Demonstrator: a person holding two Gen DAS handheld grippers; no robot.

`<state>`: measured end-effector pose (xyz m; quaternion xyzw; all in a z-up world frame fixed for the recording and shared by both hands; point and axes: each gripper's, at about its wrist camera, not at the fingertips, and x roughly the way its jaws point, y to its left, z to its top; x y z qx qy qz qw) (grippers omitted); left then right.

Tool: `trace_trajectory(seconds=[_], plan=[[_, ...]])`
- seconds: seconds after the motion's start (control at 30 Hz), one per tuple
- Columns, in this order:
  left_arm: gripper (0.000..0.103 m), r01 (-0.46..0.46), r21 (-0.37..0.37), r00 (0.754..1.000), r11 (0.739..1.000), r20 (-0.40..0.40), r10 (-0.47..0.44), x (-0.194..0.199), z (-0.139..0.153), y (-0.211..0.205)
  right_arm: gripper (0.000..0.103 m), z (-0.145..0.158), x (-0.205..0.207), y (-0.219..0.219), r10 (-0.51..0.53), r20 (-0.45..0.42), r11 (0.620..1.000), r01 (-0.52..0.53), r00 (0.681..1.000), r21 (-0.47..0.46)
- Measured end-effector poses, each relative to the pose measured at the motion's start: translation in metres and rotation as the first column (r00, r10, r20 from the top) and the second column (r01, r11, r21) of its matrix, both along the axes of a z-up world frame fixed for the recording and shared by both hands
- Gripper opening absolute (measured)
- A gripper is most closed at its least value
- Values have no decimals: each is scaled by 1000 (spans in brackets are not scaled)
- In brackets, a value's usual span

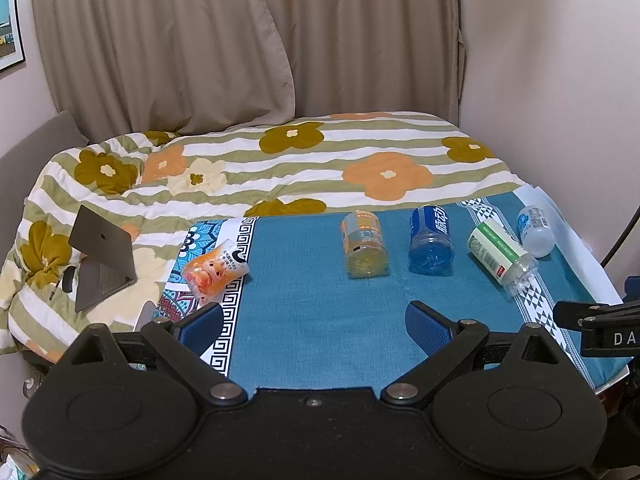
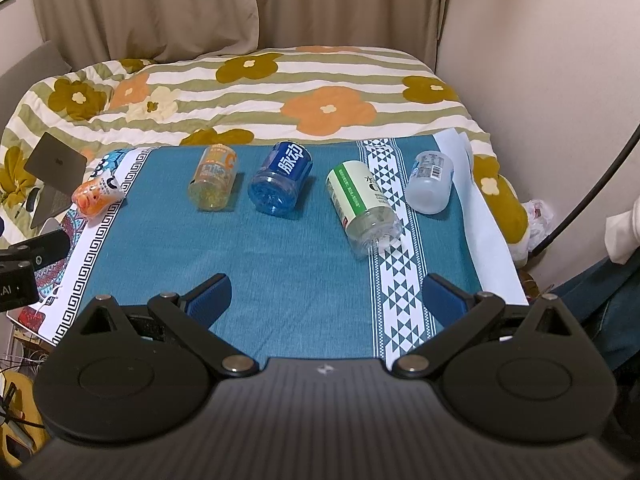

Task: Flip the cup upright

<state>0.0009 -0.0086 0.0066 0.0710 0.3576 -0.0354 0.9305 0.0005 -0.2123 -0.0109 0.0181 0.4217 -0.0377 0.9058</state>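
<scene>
Several cut-bottle cups lie on their sides on the teal cloth [image 1: 312,320]: an orange cartoon one [image 1: 214,272] at the left edge, a yellow one [image 1: 364,246], a blue one [image 1: 430,240], a green-labelled one [image 1: 500,254] and a clear one [image 1: 536,230]. The right wrist view shows them too: orange [image 2: 98,196], yellow [image 2: 214,182], blue [image 2: 280,178], green [image 2: 360,202], clear [image 2: 430,182]. My left gripper [image 1: 314,328] is open and empty, well short of the cups. My right gripper [image 2: 326,300] is open and empty, short of the green cup.
A floral quilt [image 1: 280,160] covers the bed behind the cloth. An open laptop [image 1: 102,260] sits on the quilt at the left. Curtains [image 1: 240,40] hang behind, and a wall stands at the right. A black cable [image 2: 592,184] runs down the right side.
</scene>
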Motion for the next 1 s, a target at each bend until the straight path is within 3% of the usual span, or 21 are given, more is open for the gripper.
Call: trace_trajectory(seconds=[1.0], plan=[[100,-5,-3,1000,1000,-3,5,2,-1,3,103,-2,1,2,0,-8,1000,0,1000,3]])
